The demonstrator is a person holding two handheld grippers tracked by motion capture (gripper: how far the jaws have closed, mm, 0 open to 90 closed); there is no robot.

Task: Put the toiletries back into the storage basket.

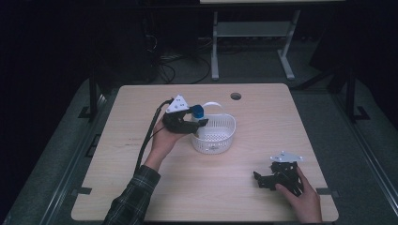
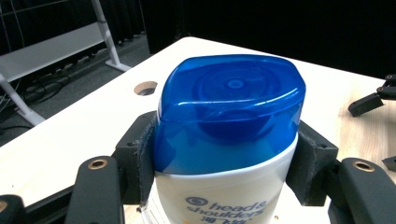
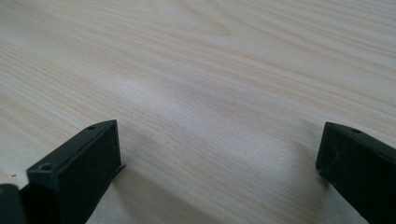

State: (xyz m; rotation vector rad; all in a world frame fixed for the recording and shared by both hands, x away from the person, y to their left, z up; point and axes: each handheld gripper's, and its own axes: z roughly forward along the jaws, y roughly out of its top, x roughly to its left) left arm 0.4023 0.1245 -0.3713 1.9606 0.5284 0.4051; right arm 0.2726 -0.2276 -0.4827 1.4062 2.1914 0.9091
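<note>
Your left gripper (image 1: 196,123) is clamping the bottle (image 2: 224,154) between its jaws, at the basket's (image 1: 220,140) 10 o'clock rim; your right gripper (image 1: 263,180) is gaping wide, empty.

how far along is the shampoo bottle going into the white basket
Done: the left gripper is shut on the shampoo bottle, its pads pressing both sides just below the blue cap, and has it at the white basket. In hand: the bottle sits over the basket's left rim, not yet released. Left: set it inside, probably, and open the gripper. The right gripper is open on the bare table.
</note>
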